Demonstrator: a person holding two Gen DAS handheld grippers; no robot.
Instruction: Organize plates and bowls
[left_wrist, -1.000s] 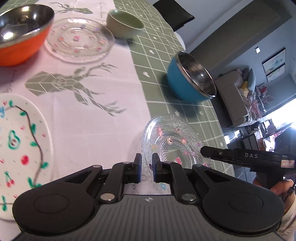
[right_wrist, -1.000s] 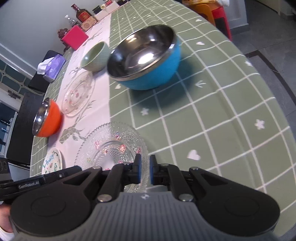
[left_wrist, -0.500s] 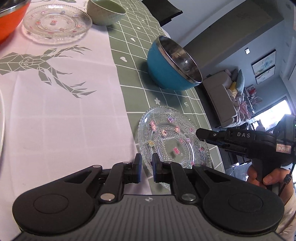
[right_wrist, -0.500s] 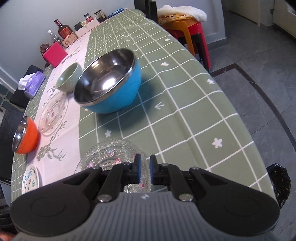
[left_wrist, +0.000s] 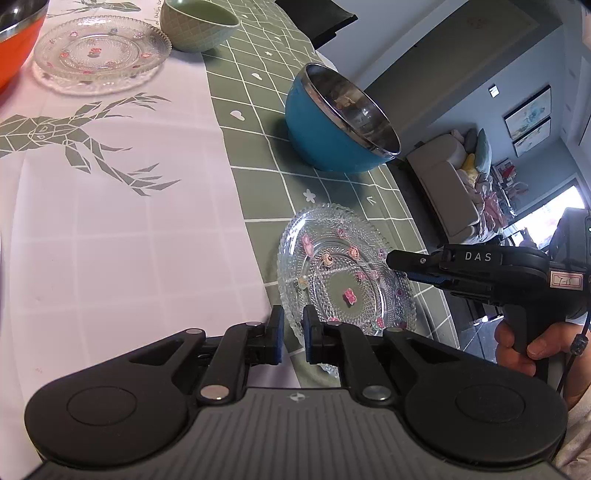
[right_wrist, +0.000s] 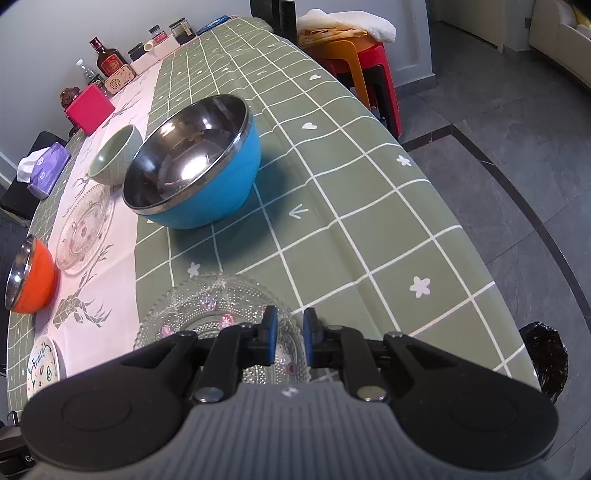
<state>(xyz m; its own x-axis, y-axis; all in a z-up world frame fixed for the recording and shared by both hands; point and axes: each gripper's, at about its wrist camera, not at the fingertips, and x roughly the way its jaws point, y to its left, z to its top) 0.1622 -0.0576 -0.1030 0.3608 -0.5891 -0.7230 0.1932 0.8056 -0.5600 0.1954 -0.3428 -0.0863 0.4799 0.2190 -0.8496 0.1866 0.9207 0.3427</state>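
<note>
A clear glass plate with pink flowers (left_wrist: 345, 275) lies on the green checked cloth near the table's front edge; it also shows in the right wrist view (right_wrist: 214, 310). My left gripper (left_wrist: 291, 334) hovers at its near rim, jaws a narrow gap apart, empty. My right gripper (right_wrist: 290, 338) is over the plate's right side, jaws slightly apart, empty; in the left wrist view its fingers (left_wrist: 410, 264) reach over the plate from the right. A blue steel bowl (right_wrist: 195, 166) stands beyond the plate. A second glass plate (left_wrist: 99, 51), a green bowl (left_wrist: 199, 24) and an orange bowl (right_wrist: 31, 275) sit farther off.
A painted white plate (right_wrist: 42, 367) lies at the near left. Bottles, a red box (right_wrist: 90, 109) and a tissue pack (right_wrist: 46, 170) stand at the table's far end. Stools (right_wrist: 354, 62) stand beside the table; the table edge drops off to the right.
Both grippers have drawn back and swung right. The left view now centres on the near glass plate; the painted plate has left its view. The right jaws have opened slightly.
</note>
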